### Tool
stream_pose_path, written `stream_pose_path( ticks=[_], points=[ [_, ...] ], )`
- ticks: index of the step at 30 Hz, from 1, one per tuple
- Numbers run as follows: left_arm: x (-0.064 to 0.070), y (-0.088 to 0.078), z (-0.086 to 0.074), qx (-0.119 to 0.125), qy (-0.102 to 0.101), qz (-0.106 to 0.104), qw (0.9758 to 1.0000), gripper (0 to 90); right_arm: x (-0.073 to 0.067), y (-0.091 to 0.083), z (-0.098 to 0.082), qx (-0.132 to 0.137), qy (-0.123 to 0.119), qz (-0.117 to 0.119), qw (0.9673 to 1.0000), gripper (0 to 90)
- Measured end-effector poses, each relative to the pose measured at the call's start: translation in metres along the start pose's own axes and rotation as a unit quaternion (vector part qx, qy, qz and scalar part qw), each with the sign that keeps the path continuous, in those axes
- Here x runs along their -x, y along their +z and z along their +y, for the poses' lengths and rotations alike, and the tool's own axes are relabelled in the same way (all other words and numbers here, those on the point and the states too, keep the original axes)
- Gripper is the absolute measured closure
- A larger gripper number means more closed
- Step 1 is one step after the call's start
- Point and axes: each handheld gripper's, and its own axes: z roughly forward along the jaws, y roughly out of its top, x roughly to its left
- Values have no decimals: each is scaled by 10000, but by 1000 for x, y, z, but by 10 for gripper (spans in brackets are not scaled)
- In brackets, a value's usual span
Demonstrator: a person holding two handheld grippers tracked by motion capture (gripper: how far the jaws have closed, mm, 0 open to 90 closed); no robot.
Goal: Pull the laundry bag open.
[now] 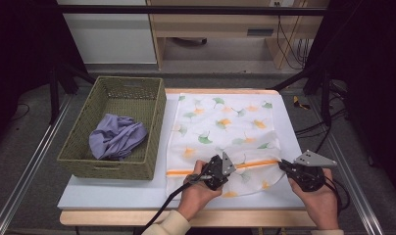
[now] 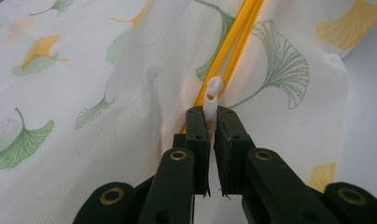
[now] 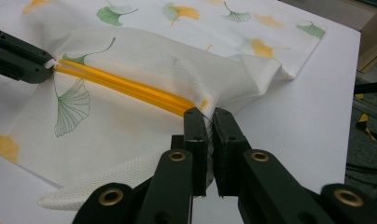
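Two grippers work on a soft, light mesh bag [image 1: 224, 137] that lies flat on the table [image 1: 112, 193] beside a basket [image 1: 115, 128], and from high up the left gripper [image 1: 224, 169] sits mid-zipper while the right gripper [image 1: 283, 165] is at the bag's right edge, with bare table all around. Looking along the left gripper, its jaws pinch the small white pull [image 2: 212, 100] on the yellow zipper [image 2: 238, 35], which looks like the best place to hold. Looking along the right gripper [image 3: 209, 122], its jaws squeeze the floppy cloth at the zipper's end, close to the table's edge, so pull gently.

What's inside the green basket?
A crumpled purple cloth lies inside the woven basket, toward its near end. The far part of the bottom looks bare. Anything underneath the cloth is covered, so it can't be seen.
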Motion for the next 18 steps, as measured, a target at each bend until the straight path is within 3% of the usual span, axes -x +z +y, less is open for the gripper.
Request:
stream_pose_path(
  ticks=[18],
  points=[
    [-8,-7,-8,-180,39,-21,9998,840,1,4,-2,-75,56,-6,10000,855]
  ],
)
